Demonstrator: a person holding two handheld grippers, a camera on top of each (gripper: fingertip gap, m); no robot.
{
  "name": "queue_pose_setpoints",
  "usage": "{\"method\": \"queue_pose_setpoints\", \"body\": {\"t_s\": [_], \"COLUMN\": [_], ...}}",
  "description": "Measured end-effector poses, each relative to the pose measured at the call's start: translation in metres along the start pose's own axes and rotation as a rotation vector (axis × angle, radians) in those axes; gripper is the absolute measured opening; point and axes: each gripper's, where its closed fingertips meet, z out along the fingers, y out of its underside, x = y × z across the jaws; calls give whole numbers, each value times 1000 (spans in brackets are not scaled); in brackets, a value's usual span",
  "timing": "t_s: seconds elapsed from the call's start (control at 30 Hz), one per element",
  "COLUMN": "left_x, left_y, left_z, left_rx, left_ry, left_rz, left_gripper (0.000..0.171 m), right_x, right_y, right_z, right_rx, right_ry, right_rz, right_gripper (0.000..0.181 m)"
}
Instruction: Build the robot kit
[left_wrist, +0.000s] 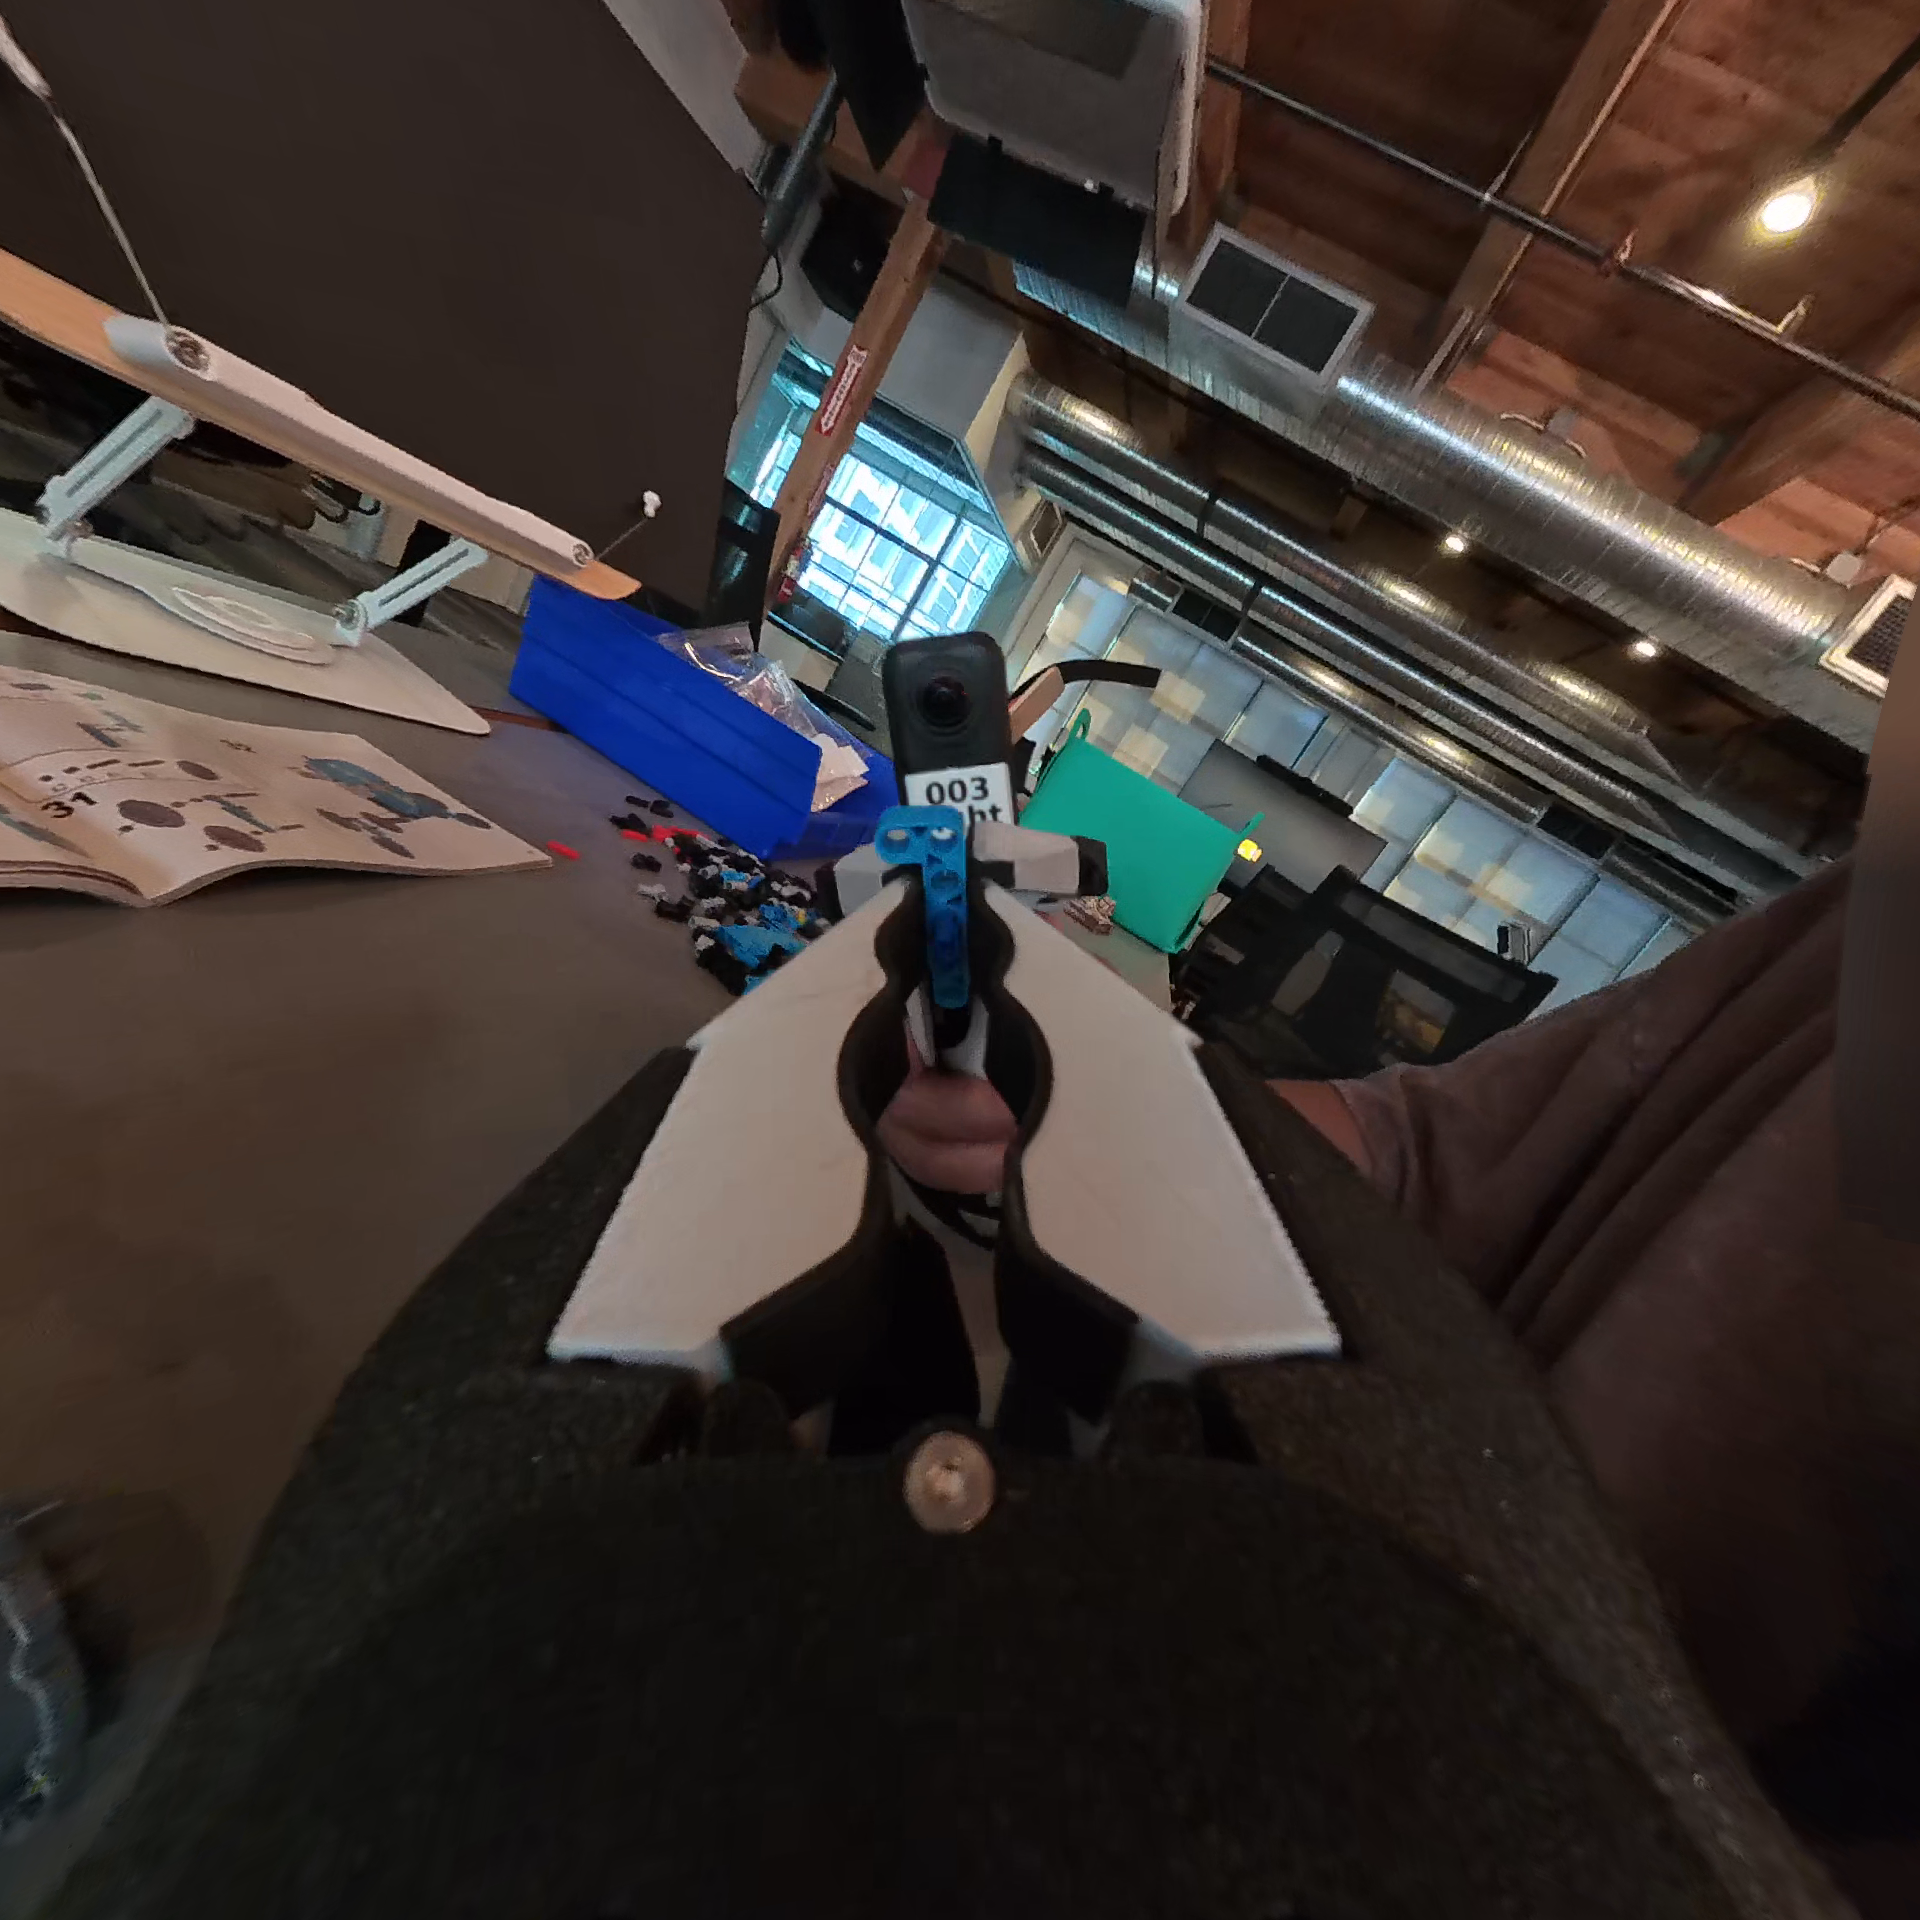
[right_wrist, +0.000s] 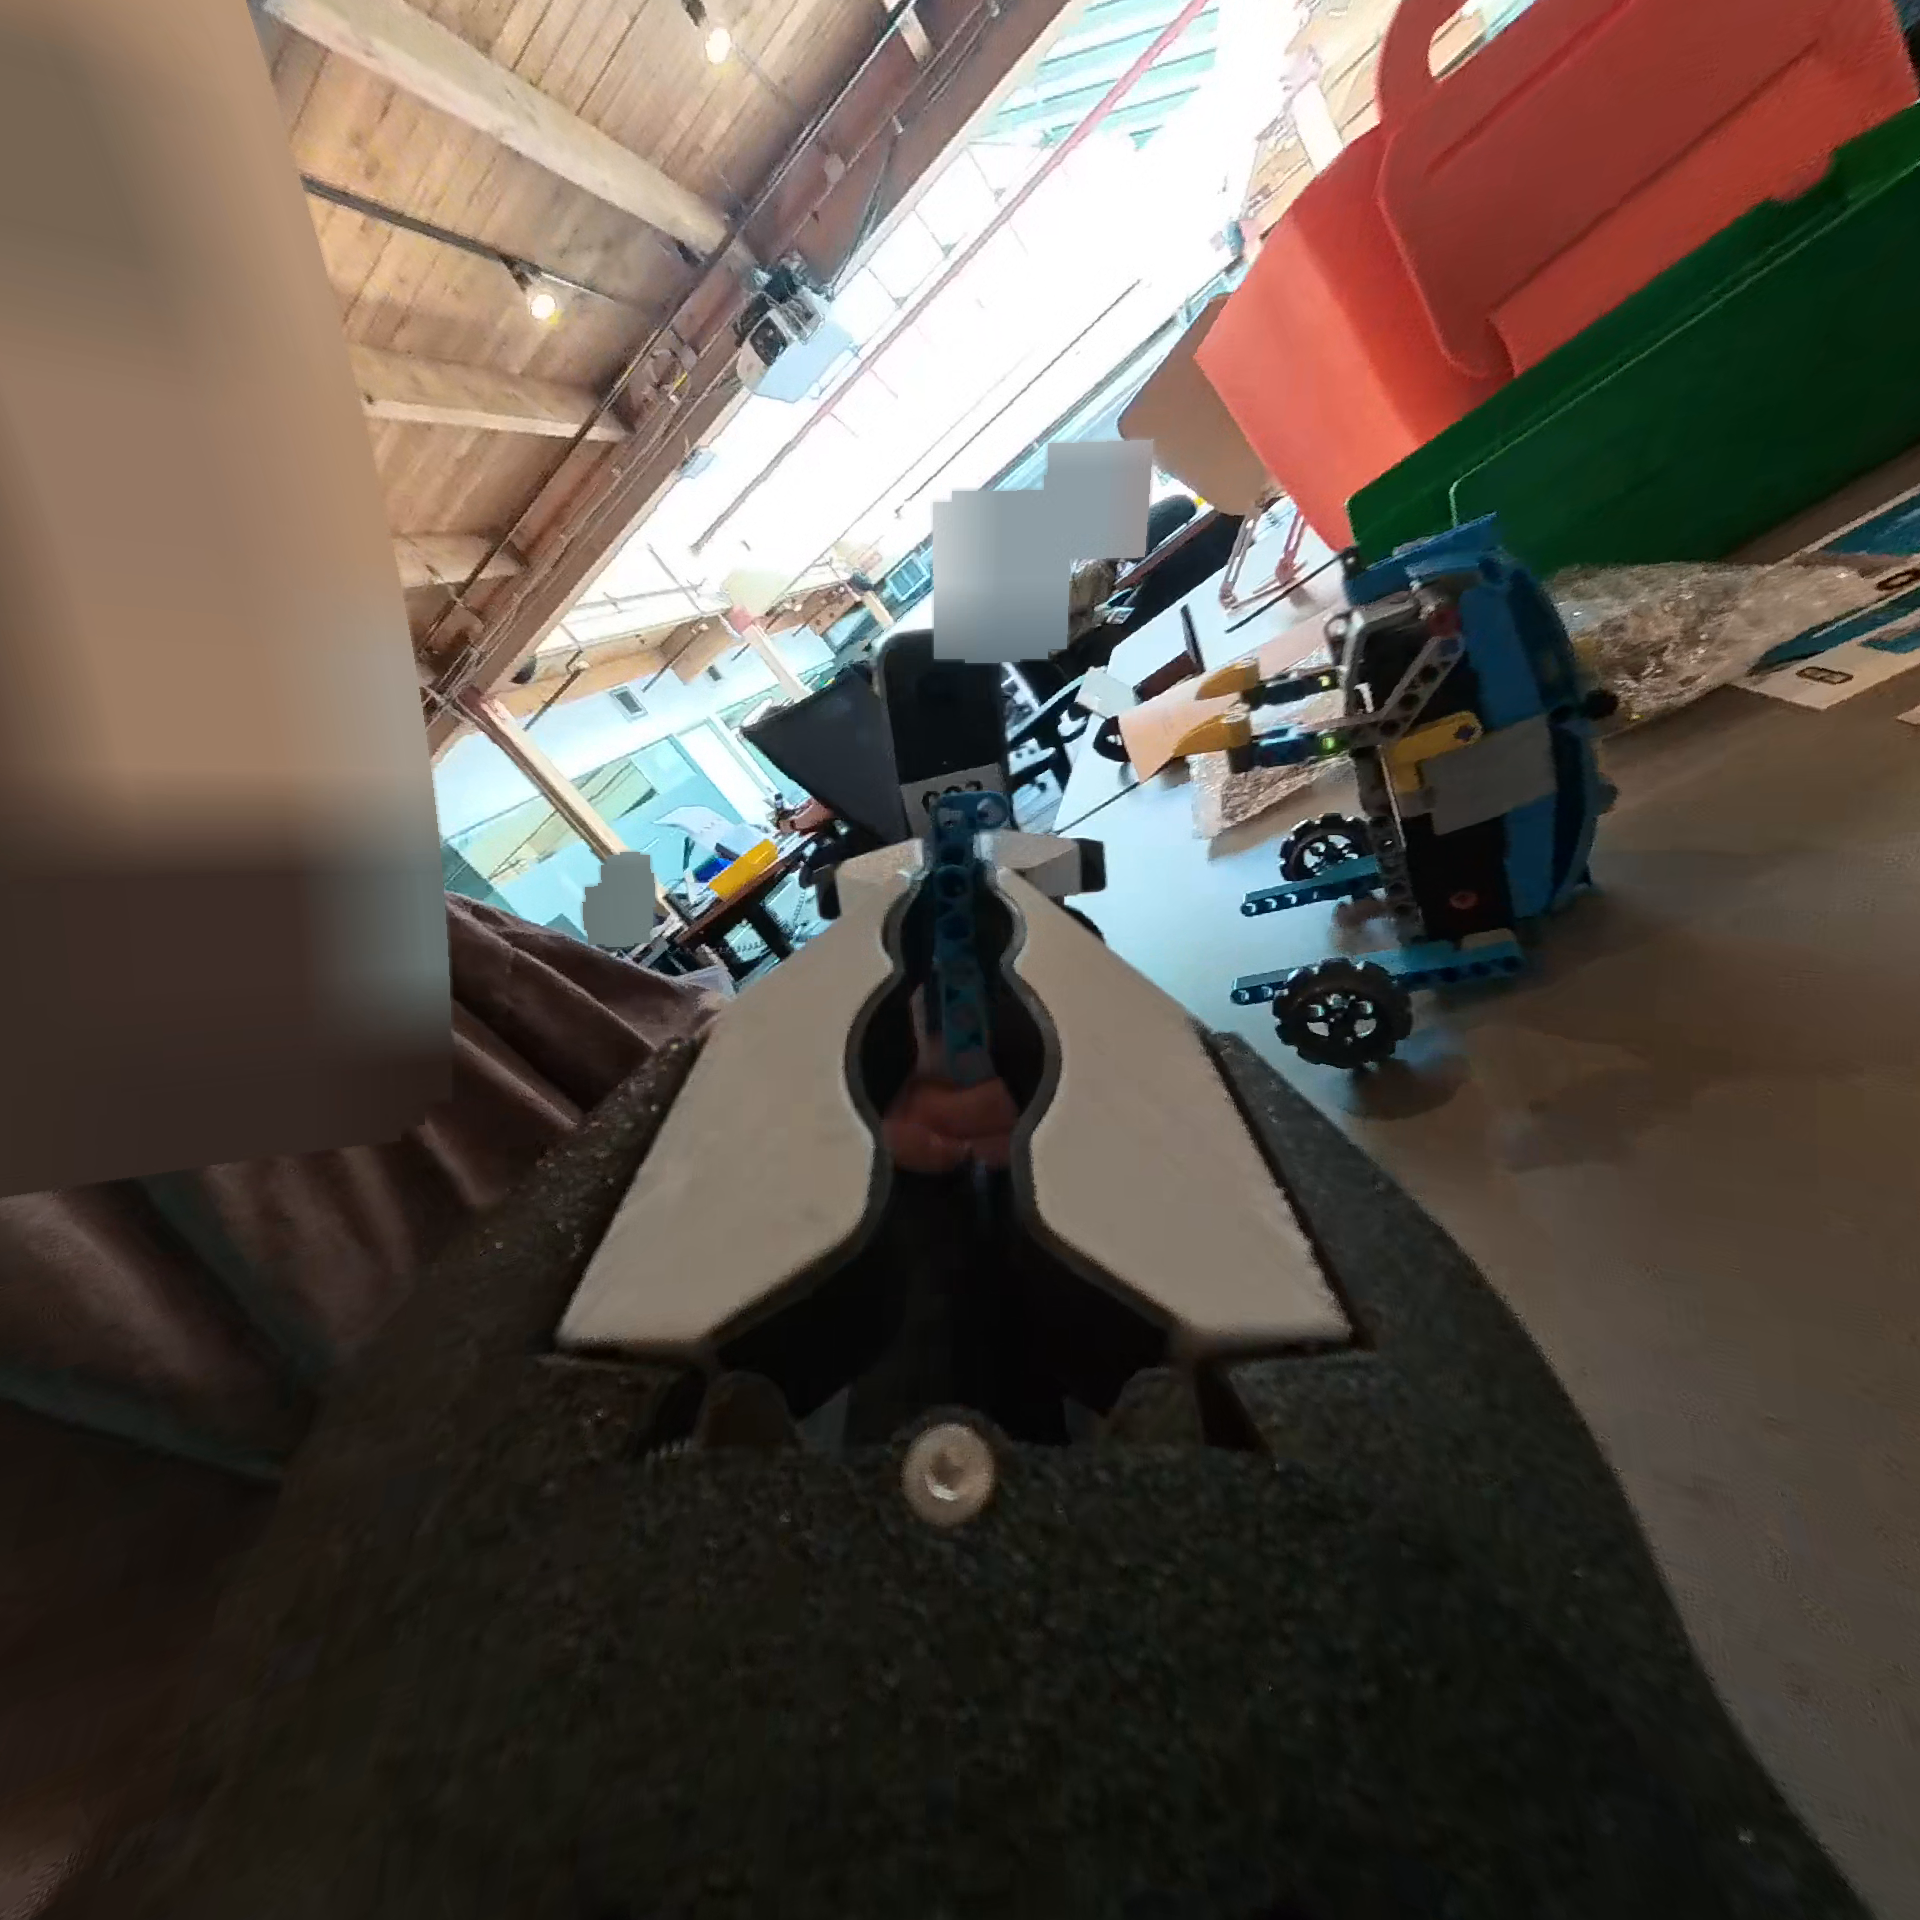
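A blue studless toy beam with a short cross piece at its top (left_wrist: 928, 894) is pinched upright between the white fingers of my left gripper (left_wrist: 940, 906), held above the grey table (left_wrist: 312, 1091). My right gripper faces it, fingers turned crosswise (left_wrist: 1039, 864), and meets the same beam near its top. In the right wrist view the beam (right_wrist: 956, 935) runs between the fingers of my right gripper (right_wrist: 956, 896), which is shut on it. The left gripper's fingers (right_wrist: 1049, 862) cross behind it. A hand shows through each gripper's gap.
On the table are an open instruction booklet (left_wrist: 239, 810), a pile of small black, blue and red parts (left_wrist: 738, 904), a blue bin (left_wrist: 665, 717), a green bin (left_wrist: 1132, 842) and a white stand (left_wrist: 260, 499). To the right stand a part-built blue wheeled model (right_wrist: 1455, 769), a plastic bag (right_wrist: 1683, 623), and red (right_wrist: 1455, 260) and green (right_wrist: 1662, 416) bins. The grippers are tip to tip, or close to it.
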Motion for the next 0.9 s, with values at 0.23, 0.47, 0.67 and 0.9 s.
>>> {"method": "queue_pose_setpoints", "body": {"t_s": [0.23, 0.47, 0.67, 0.9], "left_x": [-7, -3, -8, -17], "left_y": [-5, 15, 11, -3], "left_z": [4, 12, 10, 3], "left_rx": [61, -77, -51, 50], "left_ry": [-21, -10, 2, 9], "left_rz": [-43, -1, -62, -167], "left_gripper": [7, 6, 6, 6], "right_x": [7, 4, 11, 13], "right_y": [-10, -5, 1, -5], "right_z": [-1, -3, -4, -6], "right_rx": [30, -49, -139, -280], "right_ry": [8, 0, 112, 563], "right_rz": [57, 50, -84, -870], "right_gripper": [7, 7, 33, 55]}}
